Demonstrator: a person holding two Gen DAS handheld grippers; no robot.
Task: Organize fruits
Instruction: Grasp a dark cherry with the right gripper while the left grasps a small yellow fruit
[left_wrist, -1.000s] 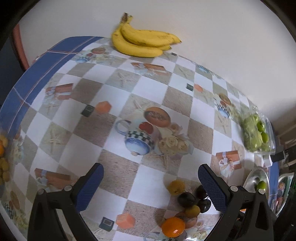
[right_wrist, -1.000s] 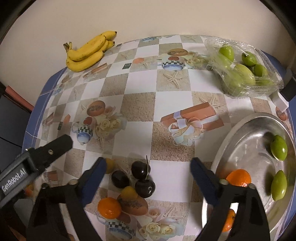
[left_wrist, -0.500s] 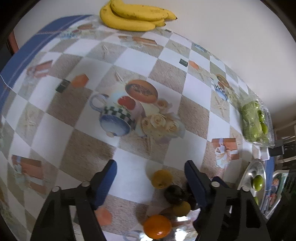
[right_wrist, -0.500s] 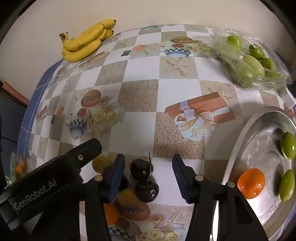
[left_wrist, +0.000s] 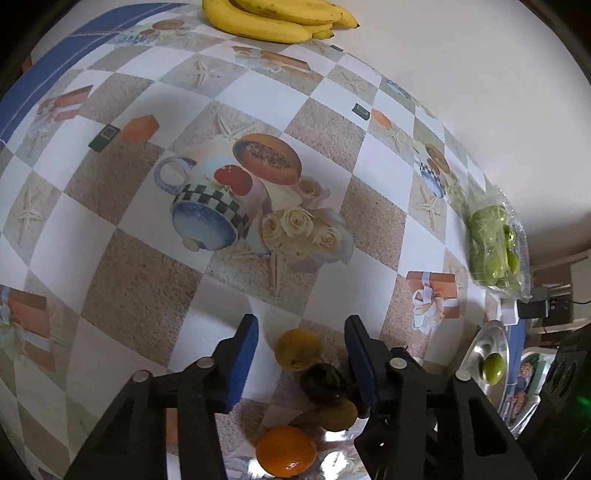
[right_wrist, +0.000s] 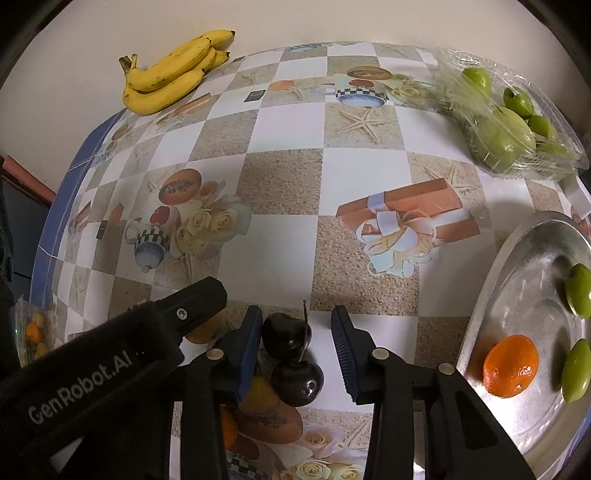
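Note:
A small heap of fruit lies on the checked tablecloth. In the left wrist view a yellow fruit (left_wrist: 298, 349) sits between the closing jaws of my left gripper (left_wrist: 301, 352), with a gap on each side. Behind it lie a dark fruit (left_wrist: 323, 382) and an orange one (left_wrist: 286, 456). In the right wrist view the jaws of my right gripper (right_wrist: 295, 341) are closing around two dark cherries (right_wrist: 284, 336). The left pad is at the upper cherry's skin; the right pad stands clear of it. The left gripper's body (right_wrist: 110, 350) crosses close on the left.
A silver plate (right_wrist: 491, 295) at the right holds an orange fruit (right_wrist: 511, 365) and two green ones (right_wrist: 580, 291). A clear bag of green fruit (right_wrist: 509, 125) lies at the far right, bananas (right_wrist: 173, 74) by the wall, and a small fruit bag (right_wrist: 33, 332) at the left edge.
Both grippers' jaws have narrowed from wide open. The left gripper sank and tilted down onto the yellow fruit. The right gripper stayed over the cherries.

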